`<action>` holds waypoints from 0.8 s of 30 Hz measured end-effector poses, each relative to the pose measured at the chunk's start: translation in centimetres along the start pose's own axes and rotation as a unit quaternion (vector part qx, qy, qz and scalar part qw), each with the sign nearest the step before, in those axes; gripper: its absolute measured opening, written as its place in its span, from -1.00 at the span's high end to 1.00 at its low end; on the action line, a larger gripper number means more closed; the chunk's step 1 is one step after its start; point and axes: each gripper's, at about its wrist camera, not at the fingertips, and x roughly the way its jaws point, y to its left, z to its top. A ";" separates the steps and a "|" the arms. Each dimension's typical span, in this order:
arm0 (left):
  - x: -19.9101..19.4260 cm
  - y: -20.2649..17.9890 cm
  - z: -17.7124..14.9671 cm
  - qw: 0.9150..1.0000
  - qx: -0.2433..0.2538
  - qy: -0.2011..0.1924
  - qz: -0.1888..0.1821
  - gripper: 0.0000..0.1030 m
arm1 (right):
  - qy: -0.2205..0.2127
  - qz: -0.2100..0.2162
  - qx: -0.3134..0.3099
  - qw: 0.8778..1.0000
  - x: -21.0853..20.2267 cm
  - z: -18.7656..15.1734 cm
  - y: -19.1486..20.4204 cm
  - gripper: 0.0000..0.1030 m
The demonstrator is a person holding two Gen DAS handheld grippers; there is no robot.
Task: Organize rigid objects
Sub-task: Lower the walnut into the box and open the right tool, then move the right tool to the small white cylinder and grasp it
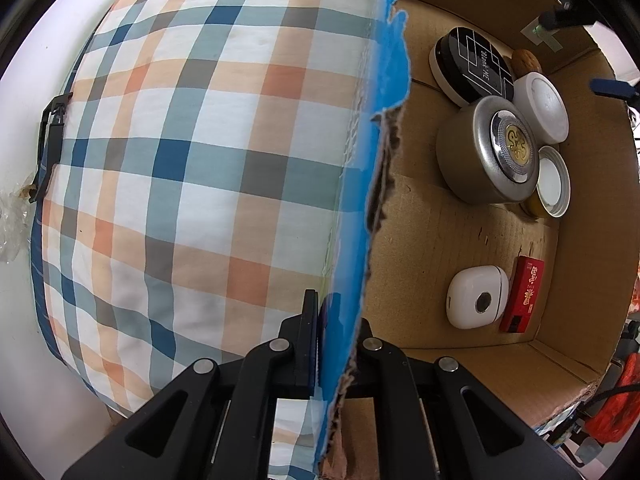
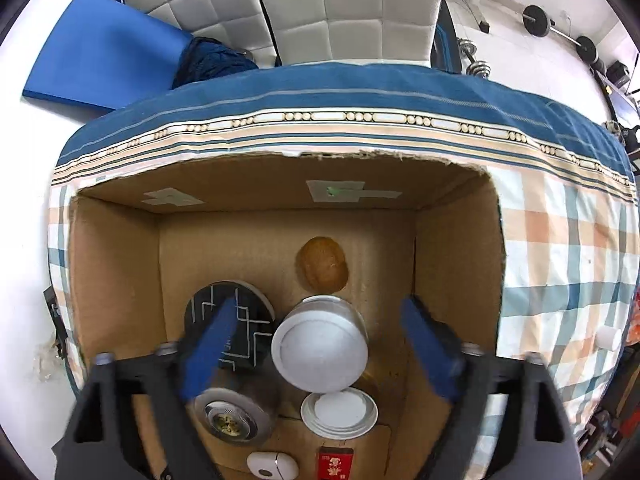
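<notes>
A cardboard box (image 2: 280, 184) stands on a plaid cloth. Inside lie a black round tin (image 2: 256, 332), a brown nut-like lump (image 2: 322, 264), a white-lidded jar (image 2: 320, 352), a silver and gold tin (image 2: 232, 420), a small jar with a white lid (image 2: 339, 410), a white case (image 2: 272, 466) and a red packet (image 2: 335, 464). My right gripper (image 2: 320, 308) hangs open over the box, its blue fingers either side of the white-lidded jar and clear of it. My left gripper (image 1: 338, 320) is shut on the box's blue-taped wall (image 1: 380, 160).
The plaid cloth (image 1: 200, 160) covers the surface around the box. A small white cylinder (image 2: 608, 338) lies on it at the right. Beyond are padded white chairs (image 2: 340, 12), a blue mat (image 2: 100, 60) and barbells (image 2: 560, 28) on the floor.
</notes>
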 end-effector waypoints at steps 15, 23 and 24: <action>-0.3 -0.6 -0.1 1.000 -0.002 -0.002 0.003 0.91 | -0.029 0.006 -0.014 0.999 -4.5 -4.1 0.9 -1.00; -0.5 -0.7 -0.1 1.000 -0.002 -0.002 0.005 0.91 | -0.039 0.032 -0.009 0.999 -7.0 -7.2 -0.4 -1.00; -0.5 -0.7 0.0 1.000 -0.002 -0.002 0.005 0.91 | -0.040 0.036 -0.006 0.999 -7.3 -7.4 -0.8 -1.00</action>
